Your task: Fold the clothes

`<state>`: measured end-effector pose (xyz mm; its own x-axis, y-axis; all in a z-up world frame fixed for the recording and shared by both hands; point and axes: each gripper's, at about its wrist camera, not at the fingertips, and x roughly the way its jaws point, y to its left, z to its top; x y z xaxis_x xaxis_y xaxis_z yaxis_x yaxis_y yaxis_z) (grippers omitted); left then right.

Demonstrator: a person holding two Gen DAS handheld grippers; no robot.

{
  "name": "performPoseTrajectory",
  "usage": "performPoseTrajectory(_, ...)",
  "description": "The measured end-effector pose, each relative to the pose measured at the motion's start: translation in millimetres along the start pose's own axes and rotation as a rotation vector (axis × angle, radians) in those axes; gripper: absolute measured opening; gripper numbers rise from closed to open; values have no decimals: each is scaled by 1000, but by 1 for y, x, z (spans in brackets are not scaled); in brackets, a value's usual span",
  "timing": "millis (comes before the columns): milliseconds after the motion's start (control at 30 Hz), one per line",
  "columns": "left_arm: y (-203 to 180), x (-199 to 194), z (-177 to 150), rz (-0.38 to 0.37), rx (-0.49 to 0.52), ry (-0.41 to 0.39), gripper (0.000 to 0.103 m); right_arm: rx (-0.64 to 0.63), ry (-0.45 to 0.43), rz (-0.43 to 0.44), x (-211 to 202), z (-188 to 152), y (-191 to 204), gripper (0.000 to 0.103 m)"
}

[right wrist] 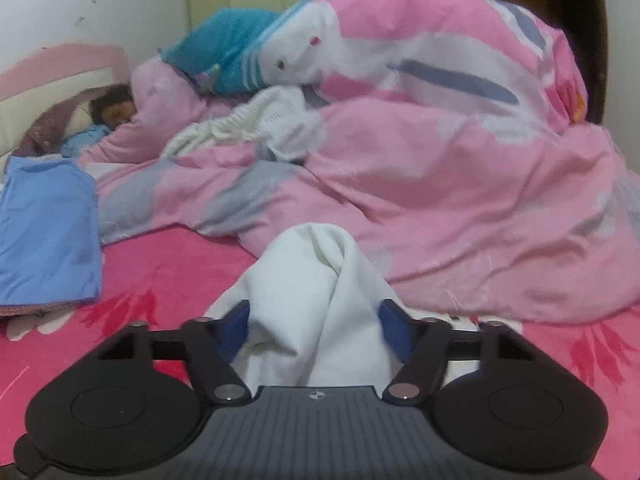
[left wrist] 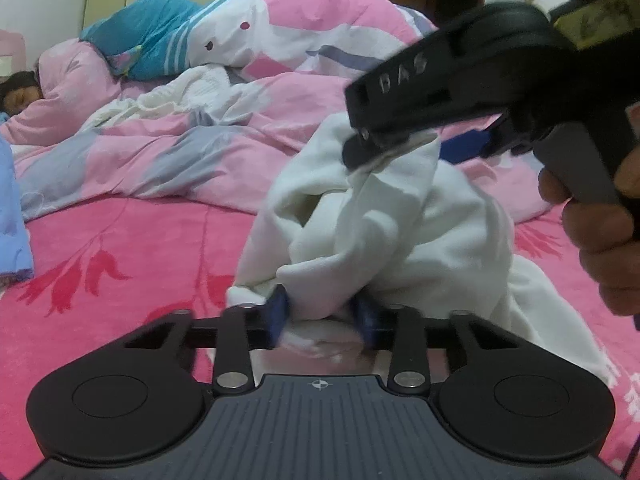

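Gripping the white garment (left wrist: 384, 224): left gripper (left wrist: 322, 320) and right gripper (right wrist: 316, 320) both clenched on it, bare pink sheet (left wrist: 120, 248) free to the left.

- My left gripper (left wrist: 322, 316) is black, with blue pads (left wrist: 279, 316) on its fingers.
- Silver rivets (left wrist: 232, 380) pin its linkage arms; two round discs flank a ribbed grey plate bearing a small crosshair mark.
- My right gripper (right wrist: 316, 326) matches; its side reads "DAS".
- My hand (left wrist: 600, 232) is bare.
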<state>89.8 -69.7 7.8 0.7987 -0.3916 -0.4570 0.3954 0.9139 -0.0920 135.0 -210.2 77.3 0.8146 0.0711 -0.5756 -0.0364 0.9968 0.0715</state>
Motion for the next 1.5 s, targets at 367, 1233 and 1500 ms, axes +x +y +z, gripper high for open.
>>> performPoseTrajectory(367, -8, -45, -6, -39, 1, -30, 8, 66, -8, 39, -62, -28, -13, 16)
performPoseTrajectory(1233, -7, -154, -72, -357, -27, 162, 10, 544, 138, 180, -175, -229, -79, 11)
performPoseTrajectory(1500, 27, -146, -55, -289, -169, 119, 22, 344, 31, 27, -230, -212, -67, 33)
